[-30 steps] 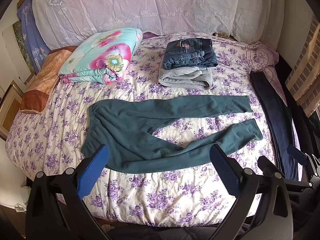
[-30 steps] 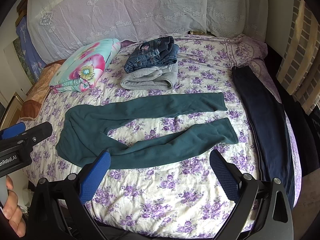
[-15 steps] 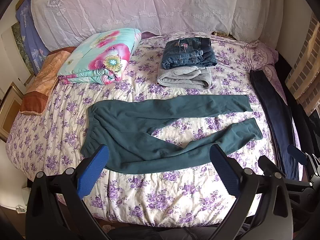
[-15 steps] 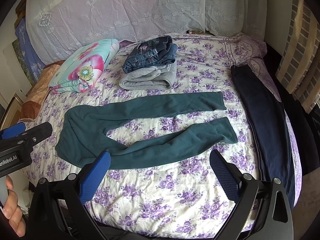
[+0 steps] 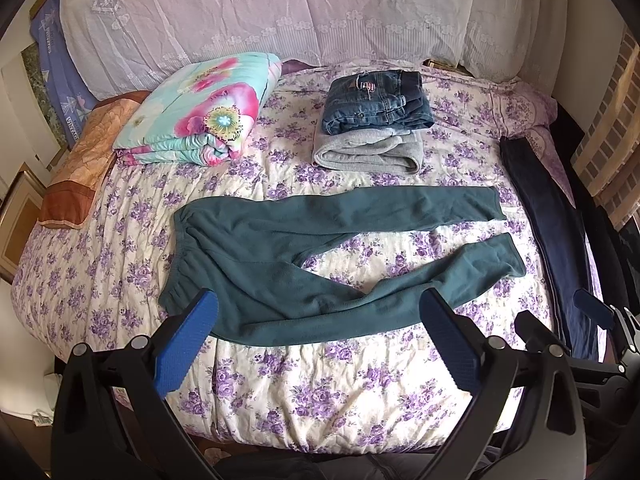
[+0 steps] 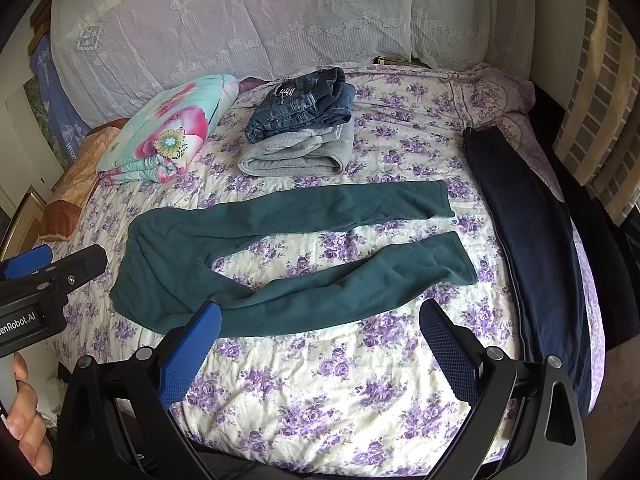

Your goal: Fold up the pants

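Right now I have both claws hovering at the near edge of the bed (image 5: 320, 392), and nothing is gripped yet. My left claw (image 5: 316, 344) is spread wide and empty; my right claw (image 6: 320, 344) is likewise spread and holds nothing. From the right wrist view I can see the left tool at the far left, with a hand (image 6: 24, 420) on its handle.

The pants (image 5: 304, 264) are teal and lie flat across the middle of the bed, waistband toward my left, legs running to my right. The legs are splayed apart in a V, with the quilt showing between them. The far leg lies fairly straight; the near leg (image 6: 352, 288) bends and ends in a slightly rumpled cuff.

Behind them sits a stack of folded jeans (image 5: 376, 100) on a grey garment (image 5: 368, 152), well apart from the pants. A floral blanket (image 5: 204, 116) is folded at the back left, and dark trousers (image 6: 532, 240) lie along the right edge.

I judge the fold has not started; I am at the approach. The first move, as I see it, is to bring one leg over the other. That calls for dropping the left claw onto the near side of the waistband and the right claw onto the near cuff, pinching only the teal fabric and not the quilt beneath.
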A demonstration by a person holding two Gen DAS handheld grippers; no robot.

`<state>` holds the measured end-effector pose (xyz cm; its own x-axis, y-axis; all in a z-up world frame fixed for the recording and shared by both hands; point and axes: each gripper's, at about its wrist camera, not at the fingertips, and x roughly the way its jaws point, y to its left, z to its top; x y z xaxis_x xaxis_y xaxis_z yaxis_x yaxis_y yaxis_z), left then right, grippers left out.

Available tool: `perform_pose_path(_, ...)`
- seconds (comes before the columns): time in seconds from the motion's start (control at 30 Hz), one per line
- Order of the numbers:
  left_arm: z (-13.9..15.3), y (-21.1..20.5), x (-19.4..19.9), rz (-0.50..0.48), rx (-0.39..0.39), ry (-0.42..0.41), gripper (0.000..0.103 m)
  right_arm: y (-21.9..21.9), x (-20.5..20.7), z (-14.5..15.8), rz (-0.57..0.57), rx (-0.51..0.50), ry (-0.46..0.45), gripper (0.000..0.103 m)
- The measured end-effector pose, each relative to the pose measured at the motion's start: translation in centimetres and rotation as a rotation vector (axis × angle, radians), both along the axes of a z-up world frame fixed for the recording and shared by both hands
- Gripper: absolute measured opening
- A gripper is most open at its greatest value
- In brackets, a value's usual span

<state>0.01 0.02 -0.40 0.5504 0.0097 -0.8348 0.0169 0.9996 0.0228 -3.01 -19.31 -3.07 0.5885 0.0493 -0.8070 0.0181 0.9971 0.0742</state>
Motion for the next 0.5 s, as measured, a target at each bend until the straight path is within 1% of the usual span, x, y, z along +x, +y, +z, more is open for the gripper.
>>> perform_pose_path(0.03, 0.0, 0.0, 0.0, 0.001, -0.001, 0.001, 0.098, 0.0, 0.1, 0.1, 0.001, 0.0, 0.001, 0.099)
perform_pose_path(0.13, -0.2, -0.1, -0.2, 0.002, 0.0, 0.003, 0.098, 0.1, -0.6, -1.2, 0.003, 0.0, 0.004, 0.099)
perform_pose_path(0.23, -0.5, -0.2, -0.3, 0.002, 0.001, 0.006, 0.098, 0.1, -0.3, -0.8, 0.002, 0.0, 0.004, 0.099)
perform_pose_path(0.33, -0.5, -0.2, -0.2, 0.002, 0.001, 0.006, 0.098, 0.1, -0.4, -1.6, 0.004, 0.0, 0.006, 0.099)
perform_pose_path(0.43, -0.5, -0.2, -0.2, 0.004, 0.0, 0.009, 0.098, 0.2, -0.4, -1.8, 0.005, -0.001, 0.007, 0.099)
perform_pose_path(0.5, -0.7, -0.1, -0.2, 0.004, -0.001, 0.01, 0.098, 0.6, -0.2, -1.3, 0.004, -0.001, 0.009, 0.099)
